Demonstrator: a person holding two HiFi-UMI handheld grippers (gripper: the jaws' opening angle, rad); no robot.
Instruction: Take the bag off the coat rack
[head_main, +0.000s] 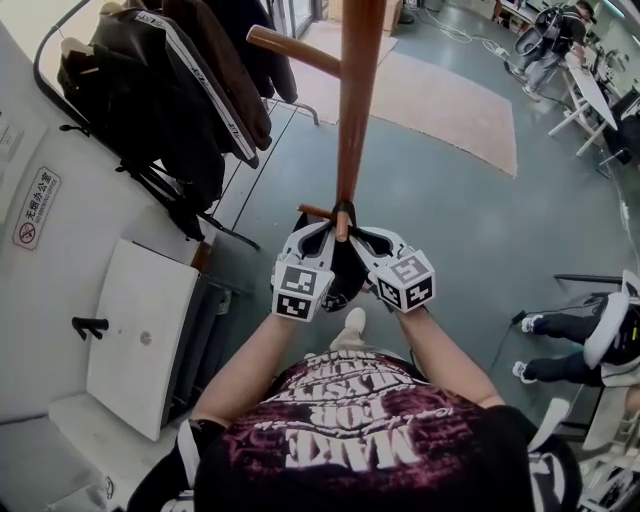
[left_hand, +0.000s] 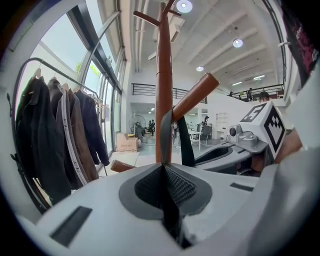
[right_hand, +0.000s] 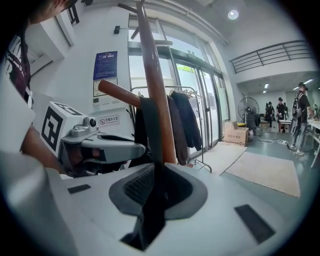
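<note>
Bag removal, grip phase. The left gripper (left_hand: 164, 170) was closing, pads already on the strap (left_hand: 166, 135). The right gripper (right_hand: 152, 175) was closing around the strap, not yet pinching. The bag (head_main: 345, 278) hung between them, under the peg (head_main: 316, 211) at the coat rack's (head_main: 358, 100) 9 o'clock. Pulled sideways rather than lifted, the strap would probably snag the upslanted peg and tip the rack.

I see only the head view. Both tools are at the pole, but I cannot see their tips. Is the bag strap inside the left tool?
Observer: Yes. The left tool is closing, its pads on a grey strap that runs up to the wooden peg.
Operator: And the right tool?
Observer: Its jaws are closing too. A strap stands between them, but one pad does not seem to touch it.
</note>
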